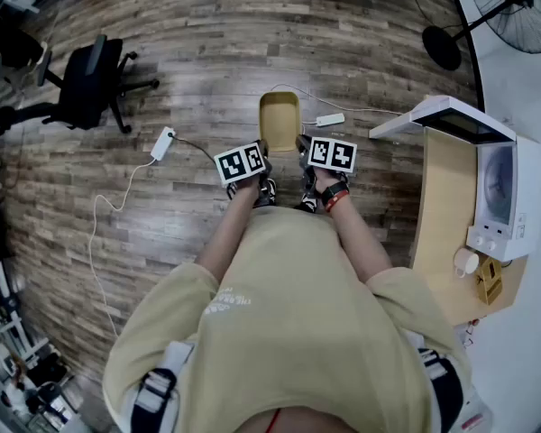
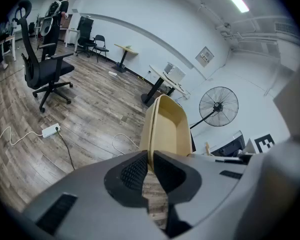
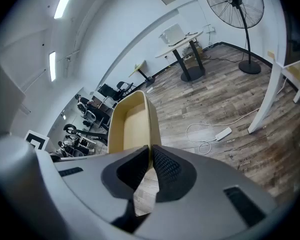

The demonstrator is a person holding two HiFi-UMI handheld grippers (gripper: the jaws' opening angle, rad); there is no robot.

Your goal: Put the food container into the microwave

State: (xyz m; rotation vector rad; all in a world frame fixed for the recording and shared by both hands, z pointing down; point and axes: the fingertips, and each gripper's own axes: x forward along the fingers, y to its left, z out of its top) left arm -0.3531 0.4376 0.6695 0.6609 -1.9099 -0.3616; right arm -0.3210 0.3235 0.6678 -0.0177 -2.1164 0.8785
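- The food container (image 1: 279, 120) is in the air above the wooden floor (image 1: 189, 52), in front of the person. It is well apart from the microwave (image 1: 500, 197).
- It is a tan rectangular tray. Both gripper views show a bare interior, so it looks empty, and no lid is visible.
- The left tool (image 1: 263, 154) is clamped on the container's left wall, with its pads (image 2: 137, 169) pressed on either side of the thin rim.
- The right tool (image 1: 303, 150) is closed on the opposite wall in the same way, with the rim pinched between its pads (image 3: 162, 166).
- Judged progress: pickup is done and the carry is under way. Insertion has not started.
- The microwave sits on a light wooden worktop (image 1: 446, 206) to the person's right. Its door (image 1: 451, 115) appears swung open, so no opening step seems to be left. I cannot see into its cavity from here.
- What remains, as a judgement, is to turn right, slide the container into the cavity, release both tools, and perhaps close the door.
- A power strip (image 1: 162, 142) and its cable lie on the floor near the person's left.
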